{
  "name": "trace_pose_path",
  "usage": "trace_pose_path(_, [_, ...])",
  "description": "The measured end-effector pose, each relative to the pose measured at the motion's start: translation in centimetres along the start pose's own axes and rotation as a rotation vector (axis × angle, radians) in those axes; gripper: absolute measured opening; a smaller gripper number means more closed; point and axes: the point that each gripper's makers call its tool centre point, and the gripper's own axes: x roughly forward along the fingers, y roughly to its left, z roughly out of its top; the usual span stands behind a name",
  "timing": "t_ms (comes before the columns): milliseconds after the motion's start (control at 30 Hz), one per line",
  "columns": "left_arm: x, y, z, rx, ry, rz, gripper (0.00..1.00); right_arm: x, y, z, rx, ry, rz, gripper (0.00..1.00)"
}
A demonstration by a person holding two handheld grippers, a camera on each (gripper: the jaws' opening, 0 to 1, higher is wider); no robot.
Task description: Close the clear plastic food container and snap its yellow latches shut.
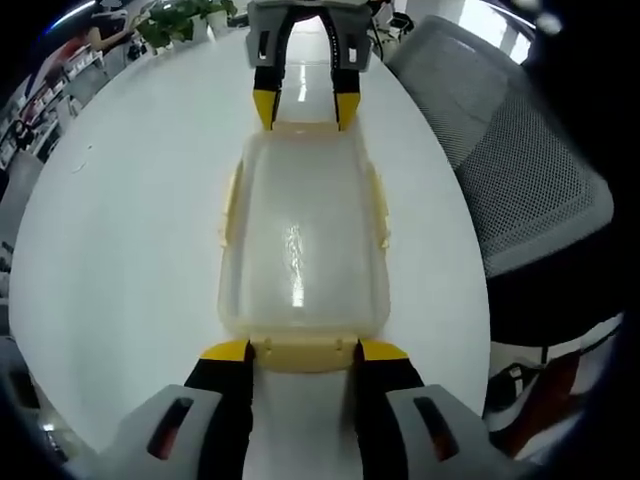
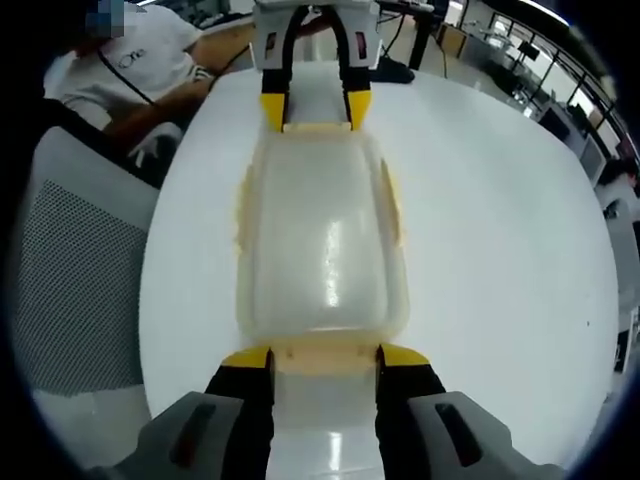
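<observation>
Lying on desk: clear container [image 1: 303,240] is set flat on the white round desk [image 1: 120,250], lid on top, long axis run from one claw to the other.
Orientation: one short end is pointed at the left claw [image 1: 304,350], the other short end at the right claw [image 2: 325,357].
Left claw: spread, yellow tips placed either side of the near yellow end latch [image 1: 304,354]; nothing is gripped.
Right claw: spread the same way around the opposite end latch [image 2: 325,352]; nothing is gripped.
Side latches: yellow tabs [image 1: 381,210] are seen along both long edges; whether snapped cannot be told.
Contents: nothing can be made out through the lid.
Left gripper view extras: grey mesh chair [image 1: 510,170], potted plant [image 1: 180,22].
Right gripper view extras: seated person in white shirt [image 2: 135,60], another mesh chair [image 2: 75,290].
</observation>
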Motion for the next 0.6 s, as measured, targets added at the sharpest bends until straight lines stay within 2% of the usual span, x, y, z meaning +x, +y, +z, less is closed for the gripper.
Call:
trace_pose_path(133, [-0.6,-0.2,0.1,0.010,-0.006,0.005,0.38,-0.3,0.2,0.2,0.003,-0.011,0.009,0.38])
trace_pose_path(333, [-1.2,-0.1,-0.4,0.012,-0.018,0.008,0.38,-1.2,0.3,1.2,0.022,-0.066,0.029,0.38])
trace_pose_path(600, [-1.8,-0.4,-0.2,0.000,-0.028,0.009,0.38,-1.6,0.4,1.5,0.008,-0.084,0.035,0.38])
